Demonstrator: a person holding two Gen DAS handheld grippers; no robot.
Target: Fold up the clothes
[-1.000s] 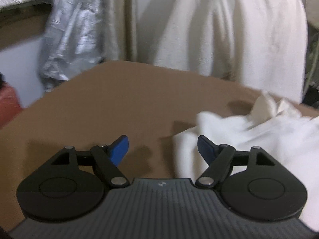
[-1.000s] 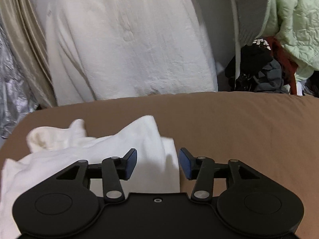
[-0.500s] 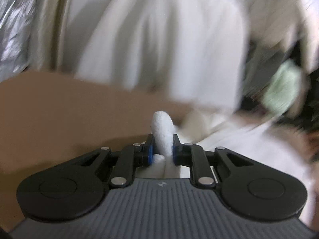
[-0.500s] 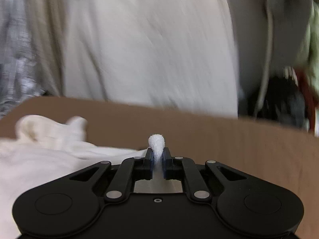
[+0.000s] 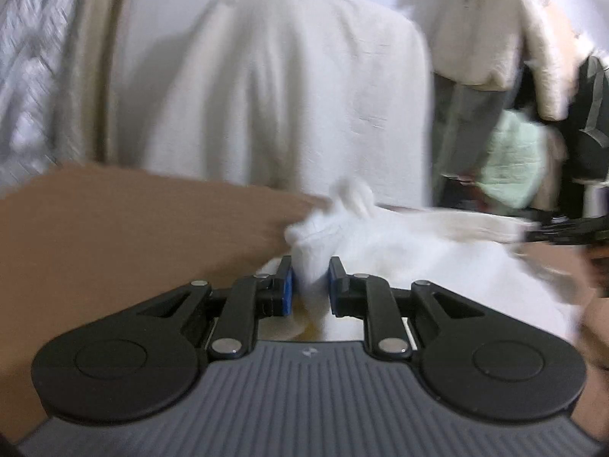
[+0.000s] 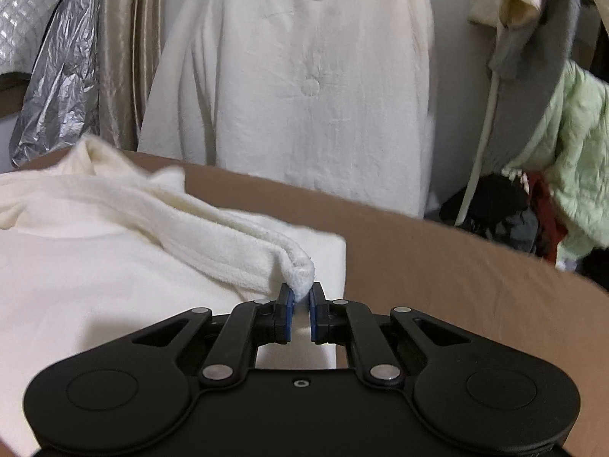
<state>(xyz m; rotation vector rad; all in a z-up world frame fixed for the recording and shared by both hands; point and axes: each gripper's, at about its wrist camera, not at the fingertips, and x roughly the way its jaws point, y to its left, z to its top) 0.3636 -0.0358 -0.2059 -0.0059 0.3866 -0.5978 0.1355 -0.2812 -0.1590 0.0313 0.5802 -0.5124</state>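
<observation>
Item one, my left gripper (image 5: 310, 280): pads pinched onto a bunched corner of the white fleece garment (image 5: 399, 240), jaws nearly together with a thick wad of pile between them; I read this as the near-left edge, taken so the cloth can be lifted and carried over. Item two, my right gripper (image 6: 302, 299): closed almost fully on a rolled hem of the same white fleece garment (image 6: 114, 251), the fabric rising in a ridge from the pads back toward the heap, which tells me that edge hangs off the surface. Item three, the garment itself: lying crumpled on the brown covered surface (image 6: 437, 266), mostly to the left in the right wrist view, one squared fold showing just beyond the pads. Item four, background: a hanging white robe (image 6: 304, 76), a silver foil sheet (image 6: 49, 76), a pale green quilted jacket (image 6: 571, 160), all well apart from the work. Left view is blurred. Judgement: both edges secured; fold not yet laid.
</observation>
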